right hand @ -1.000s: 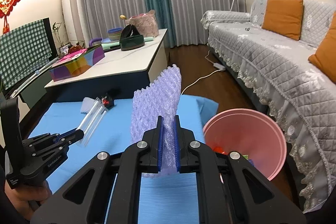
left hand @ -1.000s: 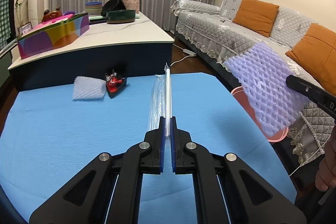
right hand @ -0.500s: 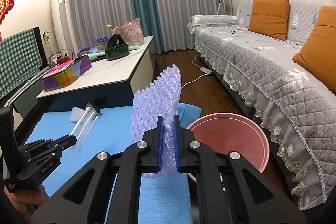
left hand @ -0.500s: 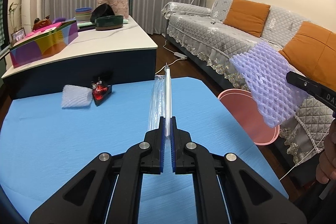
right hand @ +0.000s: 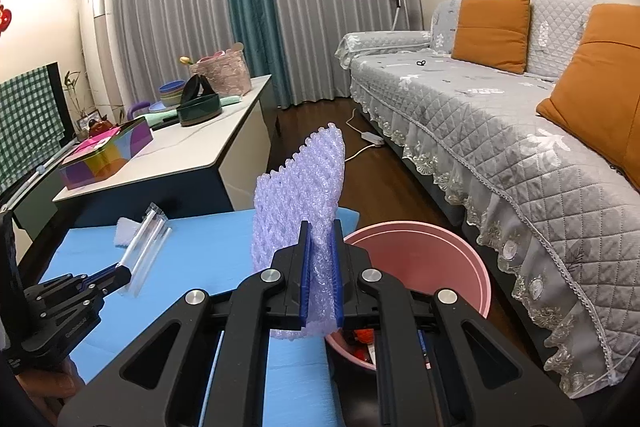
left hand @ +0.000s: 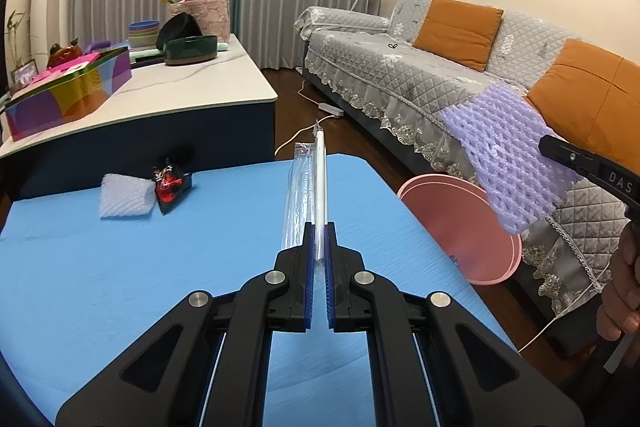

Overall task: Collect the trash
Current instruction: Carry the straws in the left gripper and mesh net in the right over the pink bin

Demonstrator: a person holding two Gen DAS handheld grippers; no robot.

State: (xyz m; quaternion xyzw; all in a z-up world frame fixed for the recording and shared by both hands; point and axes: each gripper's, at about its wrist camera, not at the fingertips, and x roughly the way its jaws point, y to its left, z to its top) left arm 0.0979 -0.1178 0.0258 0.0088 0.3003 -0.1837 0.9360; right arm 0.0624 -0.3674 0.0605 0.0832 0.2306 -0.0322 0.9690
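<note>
Carrying trash, our left hand-held gripper [left hand: 318, 247] clamps a straw wrapper [left hand: 308, 187] and our right hand-held gripper [right hand: 320, 275] clamps foam netting [right hand: 300, 195] near the pink bin [right hand: 460, 259] at four o'clock, while a white wad [left hand: 126, 195] and red wrapper [left hand: 170, 183] wait at ten o'clock on the desk [left hand: 120, 267].

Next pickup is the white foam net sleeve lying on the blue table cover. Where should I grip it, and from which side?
Grip the white foam net sleeve across its middle, coming down from above. It lies flat and squashy on the blue table cover, so the jaws can pinch its soft body. Keep to its left half: the black and red crumpled wrapper lies against its right end.
</note>
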